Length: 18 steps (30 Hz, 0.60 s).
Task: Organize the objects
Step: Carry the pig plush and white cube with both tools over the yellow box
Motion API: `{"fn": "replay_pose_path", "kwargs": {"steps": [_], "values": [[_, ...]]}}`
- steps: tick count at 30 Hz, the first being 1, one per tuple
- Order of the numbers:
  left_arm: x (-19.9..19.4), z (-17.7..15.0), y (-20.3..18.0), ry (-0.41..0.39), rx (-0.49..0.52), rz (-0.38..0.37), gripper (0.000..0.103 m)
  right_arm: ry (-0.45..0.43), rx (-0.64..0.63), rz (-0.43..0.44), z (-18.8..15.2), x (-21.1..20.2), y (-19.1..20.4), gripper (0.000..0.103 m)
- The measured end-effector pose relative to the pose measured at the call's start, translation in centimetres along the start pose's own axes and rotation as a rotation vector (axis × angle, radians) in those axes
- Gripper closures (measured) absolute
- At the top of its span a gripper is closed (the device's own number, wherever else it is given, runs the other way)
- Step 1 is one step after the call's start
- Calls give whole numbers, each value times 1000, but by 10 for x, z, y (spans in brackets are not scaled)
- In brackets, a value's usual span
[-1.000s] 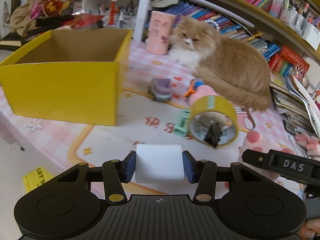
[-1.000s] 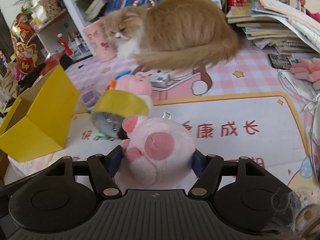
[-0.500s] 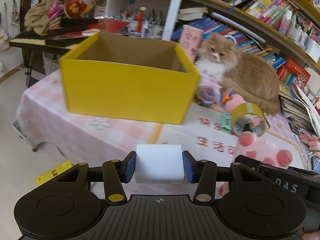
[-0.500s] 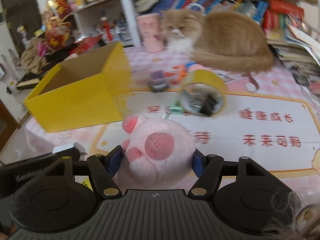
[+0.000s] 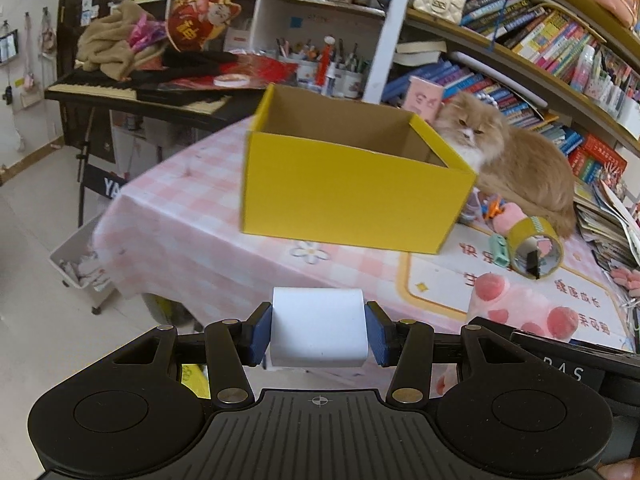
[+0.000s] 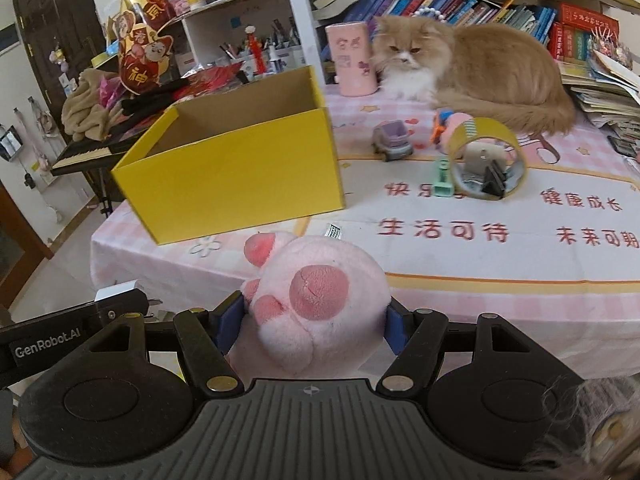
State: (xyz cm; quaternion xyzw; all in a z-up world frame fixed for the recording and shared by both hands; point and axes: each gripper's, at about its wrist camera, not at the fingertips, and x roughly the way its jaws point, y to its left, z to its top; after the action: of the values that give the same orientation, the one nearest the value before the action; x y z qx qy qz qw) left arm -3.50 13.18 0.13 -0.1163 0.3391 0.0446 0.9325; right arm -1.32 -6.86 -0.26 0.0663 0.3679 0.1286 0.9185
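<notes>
two grippers, "genrobot.ai" on the left gripper point(image 6: 120, 300) pinching a white block point(image 5: 318, 326), right gripper point(image 6: 316, 320) pinching a pink plush paw point(image 6: 320, 300)

A table under a pink checked cloth point(image 6: 520, 300) carries, beyond the fingers, a yellow cardboard box point(image 6: 240, 176), a tape roll point(image 6: 486, 162), a toy truck point(image 6: 394, 142), a green clip point(image 6: 442, 178) and a ginger cat point(image 6: 472, 68).
</notes>
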Motion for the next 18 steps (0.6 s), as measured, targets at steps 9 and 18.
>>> {"fn": "replay_pose_path", "kwargs": {"steps": [9,18], "values": [[-12,5,23,-50,11,-9,56,-16,-31,3,-1,-2,31,36],[-16,13,27,-85,13,-19,56,-16,-57,-9,4,1,42,36]]}}
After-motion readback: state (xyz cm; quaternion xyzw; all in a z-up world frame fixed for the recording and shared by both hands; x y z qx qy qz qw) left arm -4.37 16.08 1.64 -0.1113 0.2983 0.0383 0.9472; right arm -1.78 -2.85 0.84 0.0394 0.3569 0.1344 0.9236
